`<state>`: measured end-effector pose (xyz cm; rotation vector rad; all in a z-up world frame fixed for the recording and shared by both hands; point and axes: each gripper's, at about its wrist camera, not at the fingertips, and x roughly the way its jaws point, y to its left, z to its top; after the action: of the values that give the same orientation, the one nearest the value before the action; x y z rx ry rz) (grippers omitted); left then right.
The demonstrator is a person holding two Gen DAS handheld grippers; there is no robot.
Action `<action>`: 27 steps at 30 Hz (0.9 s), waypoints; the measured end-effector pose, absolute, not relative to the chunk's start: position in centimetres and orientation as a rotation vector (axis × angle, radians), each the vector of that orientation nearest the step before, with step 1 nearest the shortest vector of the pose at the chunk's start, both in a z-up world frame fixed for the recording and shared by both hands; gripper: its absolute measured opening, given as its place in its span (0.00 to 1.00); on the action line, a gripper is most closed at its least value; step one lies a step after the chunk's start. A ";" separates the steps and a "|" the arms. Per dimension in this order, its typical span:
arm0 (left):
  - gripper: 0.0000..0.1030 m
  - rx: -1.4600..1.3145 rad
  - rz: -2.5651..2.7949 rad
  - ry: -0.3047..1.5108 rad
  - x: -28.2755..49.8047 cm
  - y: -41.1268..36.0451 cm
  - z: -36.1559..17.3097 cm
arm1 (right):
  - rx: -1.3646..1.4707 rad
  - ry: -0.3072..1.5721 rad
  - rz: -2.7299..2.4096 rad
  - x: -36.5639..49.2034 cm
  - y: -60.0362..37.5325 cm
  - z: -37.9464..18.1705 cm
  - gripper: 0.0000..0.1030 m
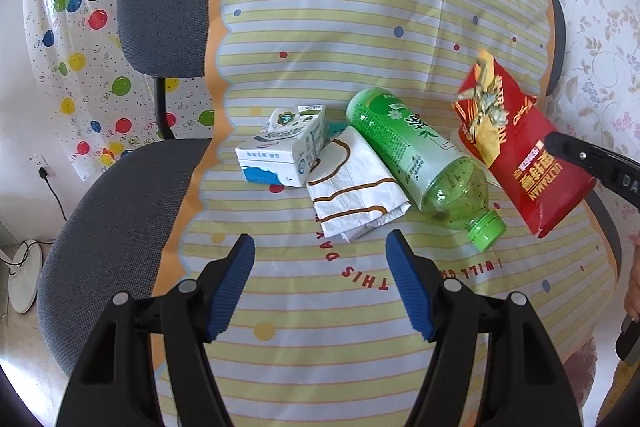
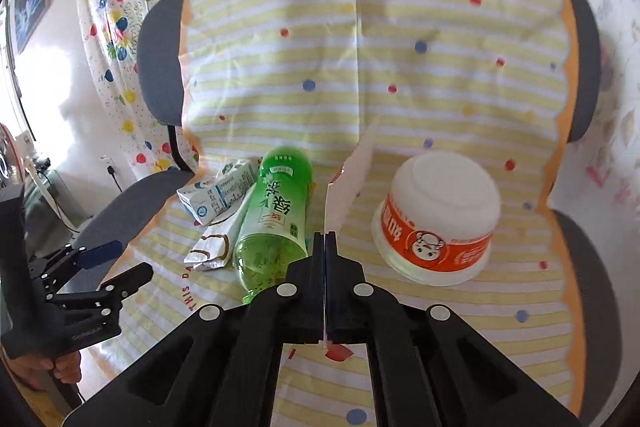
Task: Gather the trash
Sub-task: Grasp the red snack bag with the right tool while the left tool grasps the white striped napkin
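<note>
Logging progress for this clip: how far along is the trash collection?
Nothing looks collected yet. In hand: the right gripper is shut on the red snack bag, lifted. The left gripper is open, empty. Left on the cloth: green bottle, carton, white wrapper, upturned bowl.

**Two claw-mounted fisheyes, both angled down at the draped chair seat**

The left wrist view looks forward and down past its own left claw (image 1: 320, 283) at the striped yellow-and-white cloth (image 1: 320, 27) over a grey fabric chair, close to the litter. The right wrist view looks from further right, over its right claw (image 2: 325, 239). Both share the green plastic bottle lying on its side (image 1: 416, 155) (image 2: 276, 211), the small white-and-blue carton (image 1: 284, 151) (image 2: 218, 193) and the cloth (image 2: 360, 67). Each view catches the other claw at its edge.
</note>
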<state>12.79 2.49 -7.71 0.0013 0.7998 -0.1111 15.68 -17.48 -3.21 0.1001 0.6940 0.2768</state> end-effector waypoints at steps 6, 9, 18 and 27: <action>0.45 0.035 -0.191 0.817 13.6 0.2 -8.9 | 0.103 0.687 0.288 13.9 -17.9 -2.9 0.01; 0.45 0.072 -0.209 0.824 14.1 -1.1 -9.9 | 0.109 0.700 0.286 13.7 -18.4 -3.2 0.01; 0.45 0.148 -0.186 0.850 17.2 -3.5 -12.2 | 0.136 0.714 0.286 14.0 -19.0 -4.1 0.01; 0.07 0.111 -0.146 0.824 18.4 -2.3 -11.4 | 0.154 0.708 0.282 13.5 -19.2 -4.3 0.01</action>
<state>18.36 -2.30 -11.42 0.1112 0.8236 -0.1459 13.51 -19.21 -4.28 0.1540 0.7083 0.2818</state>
